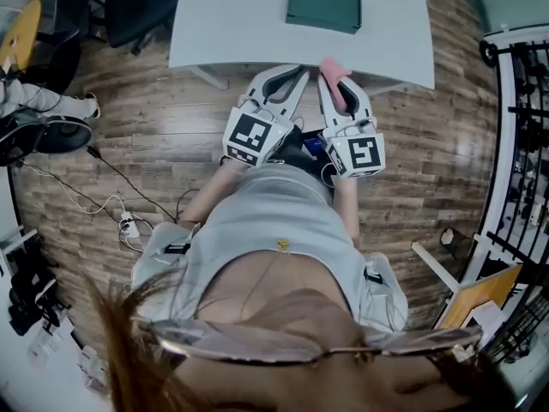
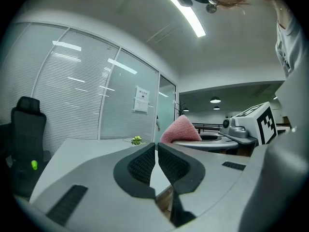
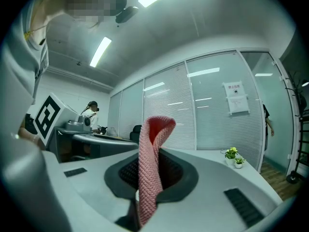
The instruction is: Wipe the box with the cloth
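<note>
We hold both tongs side by side in front of the body, pointing at the near edge of the table (image 1: 223,24).

1. Left tongs (image 2: 156,148): the jaws are fully closed. The two black ribbed pads meet along a thin vertical line, and nothing sits between them.

2. Right tongs (image 3: 153,154): the jaws are clamped on the cloth (image 3: 150,168), a pink knitted strip. We see it run upright between the pads. Its upper end rises above them in a curled fold, and its lower end hangs down below the jaws. In the head view the fold reaches just past the tips, at the table's near edge.

3. Box (image 1: 323,8): dark green, flat and rectangular. It lies on the table's right half, set well back from the near edge. It is well apart from both tongs and from the cloth, and nothing touches it.

4. Other items: a small green plant (image 3: 232,154) stands near the table's far right corner. A black chair (image 2: 26,129) stands beyond the table's left edge, on the wooden floor (image 1: 154,136).
</note>
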Motion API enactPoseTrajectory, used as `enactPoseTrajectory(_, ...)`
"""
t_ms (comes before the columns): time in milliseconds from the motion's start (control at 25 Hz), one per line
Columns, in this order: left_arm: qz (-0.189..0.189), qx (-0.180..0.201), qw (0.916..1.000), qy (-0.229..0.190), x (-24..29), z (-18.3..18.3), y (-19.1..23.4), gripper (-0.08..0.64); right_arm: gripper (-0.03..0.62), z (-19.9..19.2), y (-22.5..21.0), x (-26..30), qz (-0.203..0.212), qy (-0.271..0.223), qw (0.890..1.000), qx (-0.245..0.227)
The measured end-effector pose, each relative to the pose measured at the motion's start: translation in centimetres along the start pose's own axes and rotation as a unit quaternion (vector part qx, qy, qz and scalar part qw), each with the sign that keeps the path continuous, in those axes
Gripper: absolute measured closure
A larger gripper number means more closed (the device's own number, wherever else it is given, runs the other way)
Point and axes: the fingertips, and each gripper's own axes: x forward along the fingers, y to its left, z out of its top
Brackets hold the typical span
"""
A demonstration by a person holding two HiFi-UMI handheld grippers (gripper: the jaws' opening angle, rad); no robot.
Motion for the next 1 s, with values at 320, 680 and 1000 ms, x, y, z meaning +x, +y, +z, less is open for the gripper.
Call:
enactPoseTrajectory(320, 0.027, -0.004, 0.9996, -0.007, 5.9, 1.6, 1.9, 0.518, 0.55, 1.1, -5.6, 3.3, 0.031, -0.006, 0.999, -0.005)
enactPoseTrajectory(680, 0.058, -0.014, 0.9982, -0.002, 9.6, 1.2, 2.9, 0.518, 0.55, 0.4, -9.1, 5.4, 0.063, -0.003, 0.998, -0.004)
enactPoseTrajectory(1000, 0.051, -0.012, 0.9986, 0.005, 11.3, 1.3, 4.0, 0.518, 0.549, 0.2, -10.7, 6.6, 0.051, -0.002, 0.999, 0.009)
